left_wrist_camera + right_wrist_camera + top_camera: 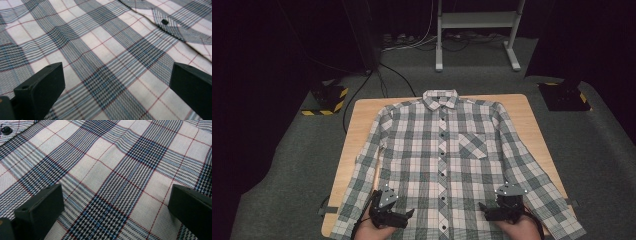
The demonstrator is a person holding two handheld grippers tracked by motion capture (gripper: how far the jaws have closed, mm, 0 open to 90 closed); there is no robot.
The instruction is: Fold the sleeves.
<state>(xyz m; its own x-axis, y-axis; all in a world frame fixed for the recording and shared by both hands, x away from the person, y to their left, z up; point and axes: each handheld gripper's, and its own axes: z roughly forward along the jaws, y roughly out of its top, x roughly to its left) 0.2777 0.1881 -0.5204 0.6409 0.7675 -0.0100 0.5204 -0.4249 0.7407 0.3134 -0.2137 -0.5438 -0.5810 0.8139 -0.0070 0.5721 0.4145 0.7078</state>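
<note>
Two grippers, nearest: left gripper (388, 212) and right gripper (504, 209) sit over the near hem of the plaid shirt (447, 165), one on each side of the button placket.
Left gripper state: released, jaws standing wide apart in the left gripper view, with plaid cloth (105, 65) between them and nothing pinched.
Right gripper state: released as well, jaws spread in the right gripper view above flat fabric (110, 182), not grasping.
One shirt: it lies face up on the wooden table (532, 115), buttoned, collar (440, 99) at the far edge, hem at the near edge.
Two sleeves: left sleeve (362, 170) and right sleeve (542, 175) run down along the body toward the near corners.
One chest pocket: pocket (472, 145) is right of the placket.
Buttons: about seven dark ones count down the placket in the high view; the nearest few are too small to be sure.
Done so far: by my judgement the shirt is spread and smoothed.
Left to do: no fold shows, so any folding has yet to start, likely with a pinch at the hem.
Far floor: two black weights with yellow stripes, one far left (328, 100), one far right (563, 95).
</note>
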